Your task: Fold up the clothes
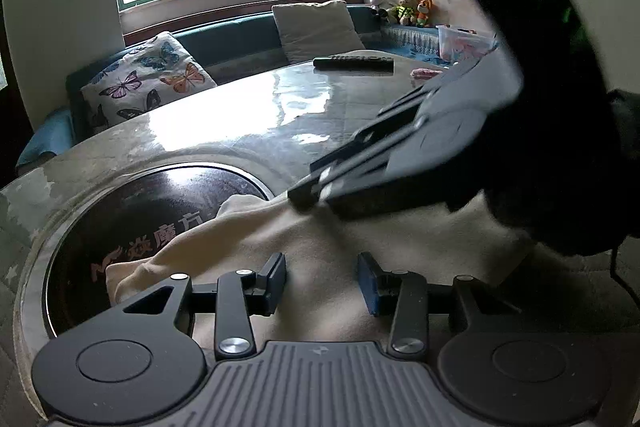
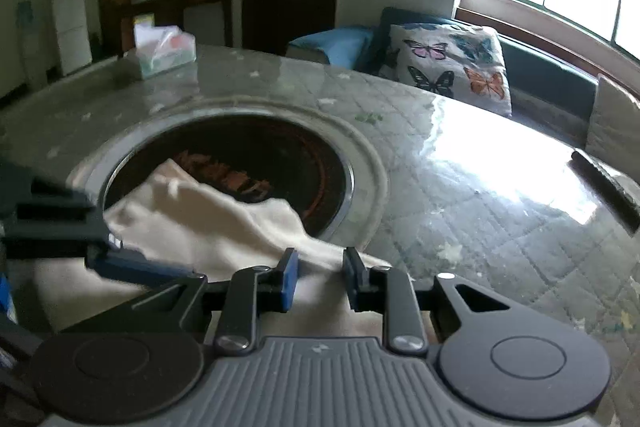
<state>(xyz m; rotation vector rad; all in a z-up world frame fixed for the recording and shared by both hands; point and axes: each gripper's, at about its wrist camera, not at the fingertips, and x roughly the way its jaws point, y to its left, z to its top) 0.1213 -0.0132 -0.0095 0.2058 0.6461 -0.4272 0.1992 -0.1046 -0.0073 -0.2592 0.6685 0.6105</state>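
Right now the cloth [image 1: 320,239] lies rumpled under both grippers, its far end spilling ahead-left over the burner [image 1: 160,219]. My left gripper [image 1: 322,283] hovers spread, nothing between its pads. My right gripper [image 2: 318,277], also parted, sits at the cloth's right edge, so it's nearer that edge.

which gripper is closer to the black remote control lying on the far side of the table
Right, as far as I can judge. In the left wrist view the right gripper reaches across the cream garment toward the remote control's side. The left gripper hangs nearer the table's near edge.
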